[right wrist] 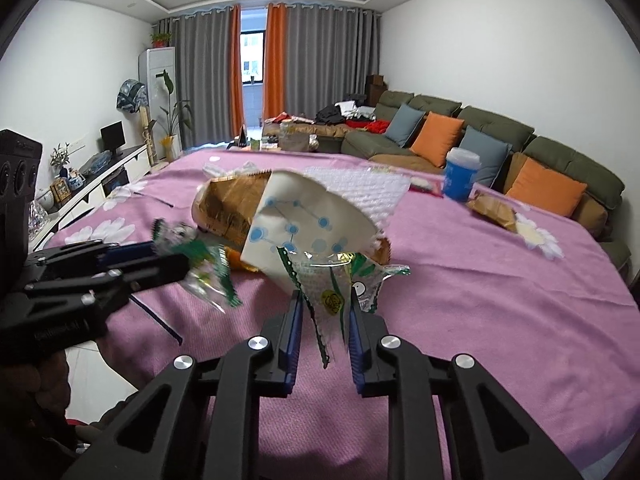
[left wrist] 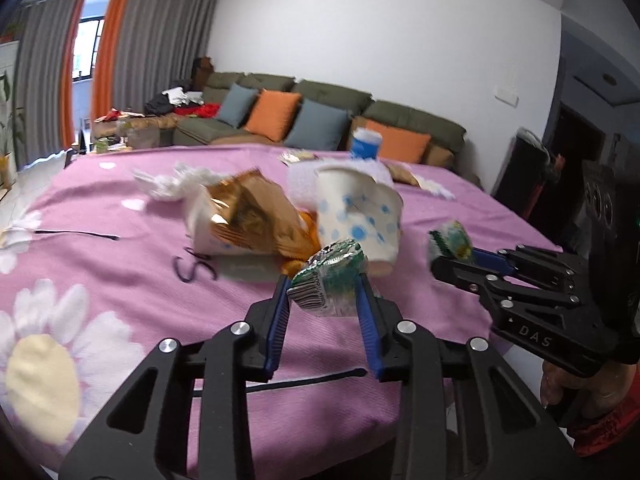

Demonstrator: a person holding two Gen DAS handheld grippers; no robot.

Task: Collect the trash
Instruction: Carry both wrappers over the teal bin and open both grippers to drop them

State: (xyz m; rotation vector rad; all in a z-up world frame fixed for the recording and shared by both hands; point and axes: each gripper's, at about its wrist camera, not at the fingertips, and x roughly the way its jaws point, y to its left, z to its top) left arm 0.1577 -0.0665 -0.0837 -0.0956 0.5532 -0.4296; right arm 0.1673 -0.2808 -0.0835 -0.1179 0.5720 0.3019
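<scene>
Left wrist view: the left tongs (left wrist: 323, 284) are clenched on a crumpled green-and-white wrapper (left wrist: 327, 280), its barcode end bulging out between the blue pads. To the right, the right tongs (left wrist: 452, 258) pinch a second green wrapper (left wrist: 450, 240), blurred here. Both pieces sit low over the pink flowered cloth (left wrist: 120, 280) covering the bench. To do this step well, I judge each hand should keep a firm squeeze, since thin foil slips easily, and lift clear of the pile before travelling. Just beyond lies a tipped paper cup (left wrist: 360, 220) with blue dots, touching a gold snack bag (left wrist: 248, 216); its inside faces away here. A blue tub (left wrist: 365, 144) stands upright near the far edge.

Right wrist view: the right tongs (right wrist: 323, 312) grip a clear wrapper with green edging (right wrist: 332, 292), which hangs down between the pads. The left tongs (right wrist: 188, 268) hold their wrapper (right wrist: 208, 276) at the left. The cup (right wrist: 304, 224) shows its mouth, apparently empty. The blue tub (right wrist: 460, 176) is lidded, contents hidden. No bin is in sight.
</scene>
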